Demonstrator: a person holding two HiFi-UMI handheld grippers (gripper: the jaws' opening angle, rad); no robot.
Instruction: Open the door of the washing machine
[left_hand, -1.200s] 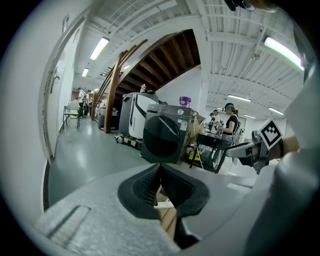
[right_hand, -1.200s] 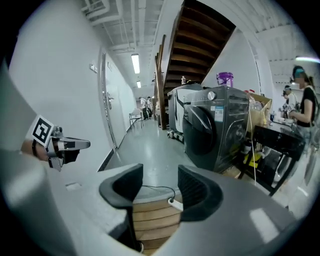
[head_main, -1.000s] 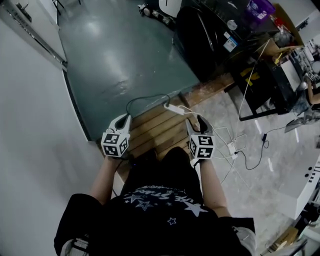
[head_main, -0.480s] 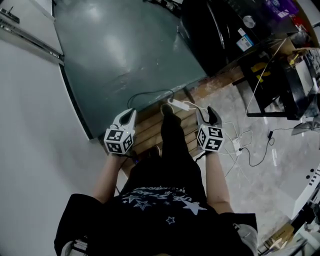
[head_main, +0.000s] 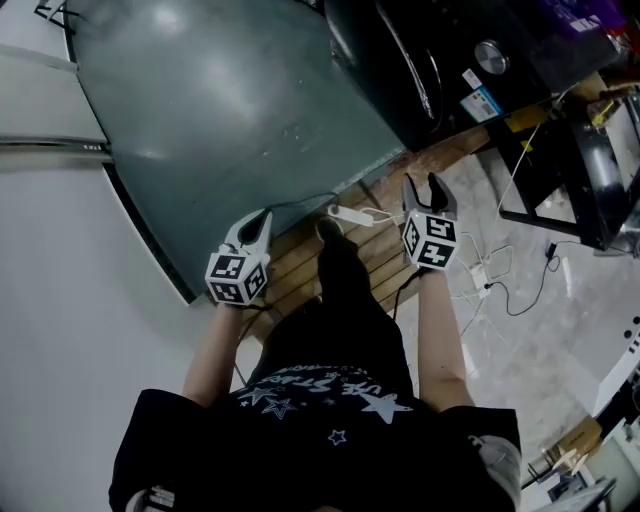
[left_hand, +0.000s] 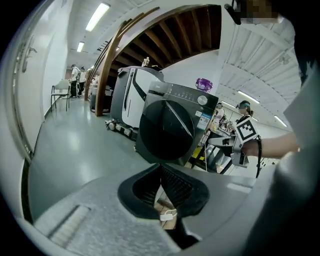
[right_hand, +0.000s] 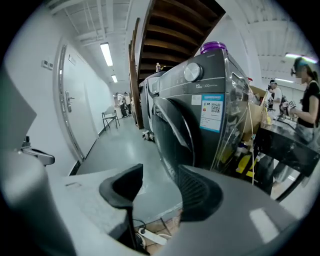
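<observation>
Glossy grey-green floor (head_main: 230, 100) bearing black front-loading washing machine (head_main: 400, 70). Adjoining brown slatted wooden platform (head_main: 290, 265), white oblong power strip (head_main: 350, 214) lying on it. Pale marbled tiles (head_main: 520, 340) strewn with thin cables (head_main: 480, 275).

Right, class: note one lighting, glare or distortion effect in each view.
Head view: dim overall, with pale glare on the green floor. Left gripper view: strong fisheye, walls bowed around the washing machine. Right gripper view: ceiling light blown out, edges curved.
</observation>
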